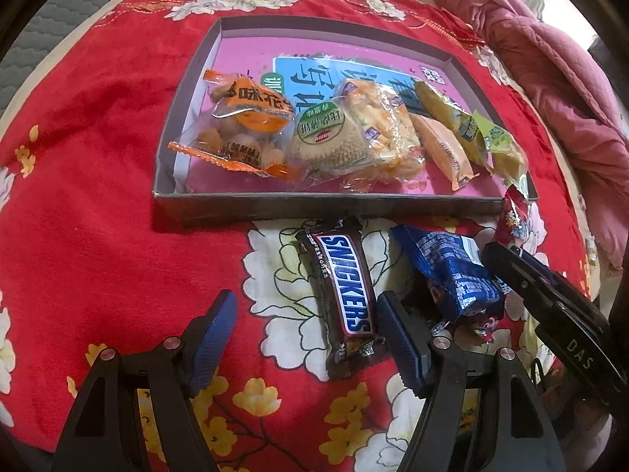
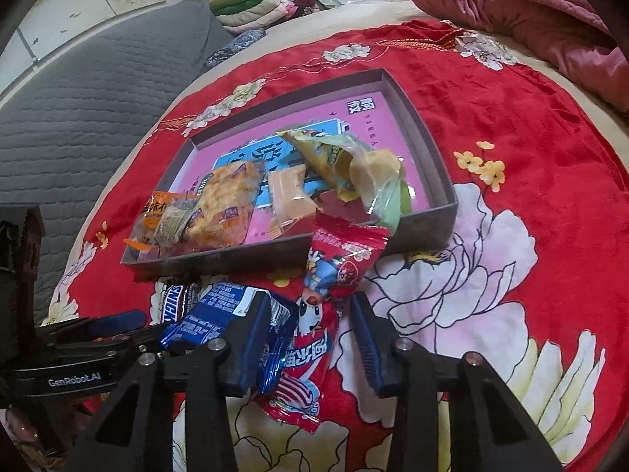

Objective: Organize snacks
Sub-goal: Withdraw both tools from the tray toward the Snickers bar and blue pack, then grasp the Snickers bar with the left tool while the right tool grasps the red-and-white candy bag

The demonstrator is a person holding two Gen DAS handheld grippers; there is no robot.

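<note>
A brown Snickers bar (image 1: pixel 346 287) lies on the red flowered cloth between the fingers of my left gripper (image 1: pixel 306 303). That gripper is open, and the bar sits close to its right finger. A blue packet (image 1: pixel 452 271) lies just right of the bar. My right gripper (image 2: pixel 310 306) straddles a red cartoon-printed packet (image 2: pixel 314 334), with a gap showing beside its right finger. Its left finger rests against the blue packet (image 2: pixel 220 314). The shallow grey box (image 1: pixel 314 200) with a pink floor holds several wrapped snacks (image 1: pixel 354 133).
The box (image 2: pixel 220 259) lies just beyond both grippers on the red cloth (image 2: pixel 511 118). A pink quilt (image 2: pixel 530 11) is heaped at the far right, a grey quilted cover (image 2: pixel 78 118) lies at the left. The right gripper's body (image 1: pixel 550 303) reaches in beside the blue packet.
</note>
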